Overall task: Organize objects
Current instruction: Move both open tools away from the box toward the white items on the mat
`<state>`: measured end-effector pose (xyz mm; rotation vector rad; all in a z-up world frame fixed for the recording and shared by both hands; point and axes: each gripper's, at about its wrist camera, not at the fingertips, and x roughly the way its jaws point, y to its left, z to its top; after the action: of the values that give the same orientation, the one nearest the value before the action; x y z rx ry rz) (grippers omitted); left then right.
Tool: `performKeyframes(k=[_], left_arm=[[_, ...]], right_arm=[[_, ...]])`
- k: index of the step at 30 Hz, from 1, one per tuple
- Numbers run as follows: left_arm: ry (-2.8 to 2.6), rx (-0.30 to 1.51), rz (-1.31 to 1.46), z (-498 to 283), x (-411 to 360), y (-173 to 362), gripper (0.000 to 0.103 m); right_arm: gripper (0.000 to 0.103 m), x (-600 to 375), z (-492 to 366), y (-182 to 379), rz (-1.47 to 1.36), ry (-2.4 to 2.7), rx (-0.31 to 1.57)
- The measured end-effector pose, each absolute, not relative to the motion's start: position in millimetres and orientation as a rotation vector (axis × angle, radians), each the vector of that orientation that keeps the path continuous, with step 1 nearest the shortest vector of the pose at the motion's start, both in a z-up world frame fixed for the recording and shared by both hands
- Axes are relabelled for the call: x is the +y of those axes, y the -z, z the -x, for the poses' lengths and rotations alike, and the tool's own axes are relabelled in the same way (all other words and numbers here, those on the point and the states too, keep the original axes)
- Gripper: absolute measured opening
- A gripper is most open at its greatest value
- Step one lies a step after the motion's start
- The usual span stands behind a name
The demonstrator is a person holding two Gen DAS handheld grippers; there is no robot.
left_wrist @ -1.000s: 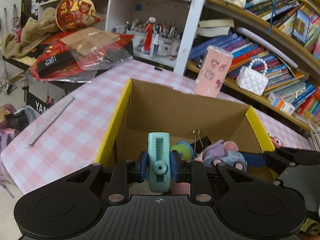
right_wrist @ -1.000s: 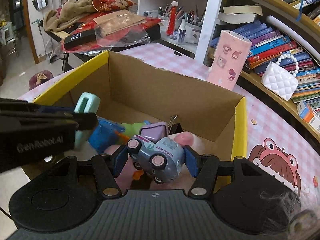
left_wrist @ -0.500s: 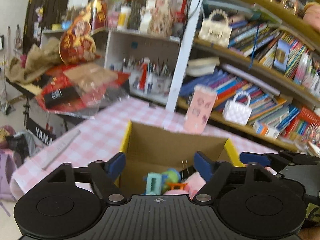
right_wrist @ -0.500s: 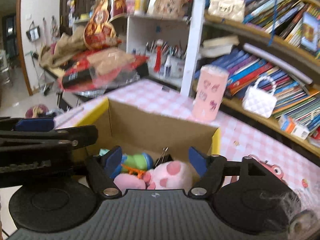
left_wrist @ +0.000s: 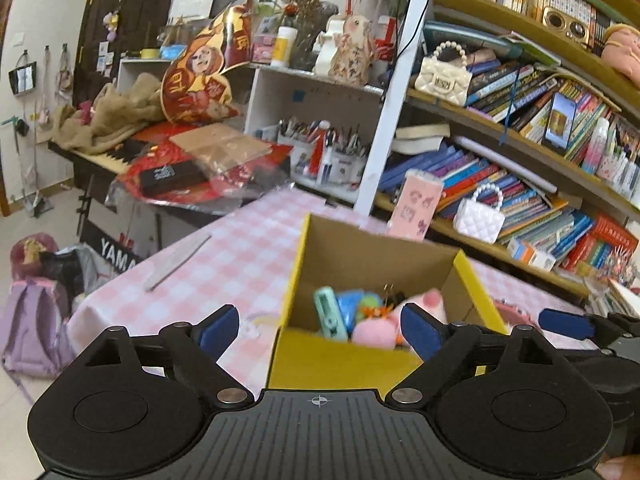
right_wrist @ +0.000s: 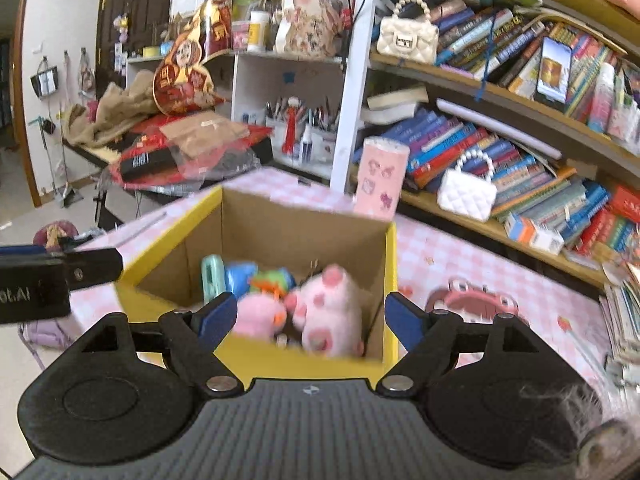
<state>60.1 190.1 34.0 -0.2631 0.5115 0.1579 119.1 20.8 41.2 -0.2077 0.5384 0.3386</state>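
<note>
A yellow cardboard box stands on the pink checked table. In it lie a teal clip-like tool, a pink plush, and blue and green toys. The toy truck is hidden. My left gripper hovers above and short of the box's near wall, its jaws opening with nothing between them. My right gripper hangs likewise over the near wall, jaws opening and empty. Each gripper shows at the edge of the other's view.
A pink printed canister stands behind the box, with a white quilted purse on the crowded bookshelf. A grey ruler lies on the table's left part. A cluttered keyboard stand and a purple backpack are off to the left.
The left gripper let go of the teal tool and the right let go of the toy truck, both into the box. Both grippers opened wide and drew back and up from the box.
</note>
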Motion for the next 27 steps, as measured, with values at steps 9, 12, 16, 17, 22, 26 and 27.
performKeyframes(k=[9,12,16,17,22,26,27], left_arm=[[-0.176,0.604,0.219,-22,184,-16,0.090],[-0.167,0.658,0.219,-15,181,-7,0.090],[-0.145,0.704,0.210,-6,174,1,0.091],[-0.140,0.711,0.207,-4,172,2,0.091],[-0.107,0.744,0.193,5,161,9,0.094],[-0.057,0.772,0.170,10,147,14,0.094],[-0.046,0.778,0.165,11,144,15,0.094]], right_arm=[[0.085,20,-67,-17,0.231,-0.317,0.622],[0.086,21,-53,-9,0.250,-0.315,0.648],[0.088,17,-39,-3,0.254,-0.308,0.670],[0.088,16,-35,-1,0.253,-0.305,0.674],[0.089,3,-19,6,0.240,-0.272,0.698],[0.089,-12,-7,11,0.216,-0.222,0.721],[0.089,-16,-4,13,0.211,-0.210,0.728]])
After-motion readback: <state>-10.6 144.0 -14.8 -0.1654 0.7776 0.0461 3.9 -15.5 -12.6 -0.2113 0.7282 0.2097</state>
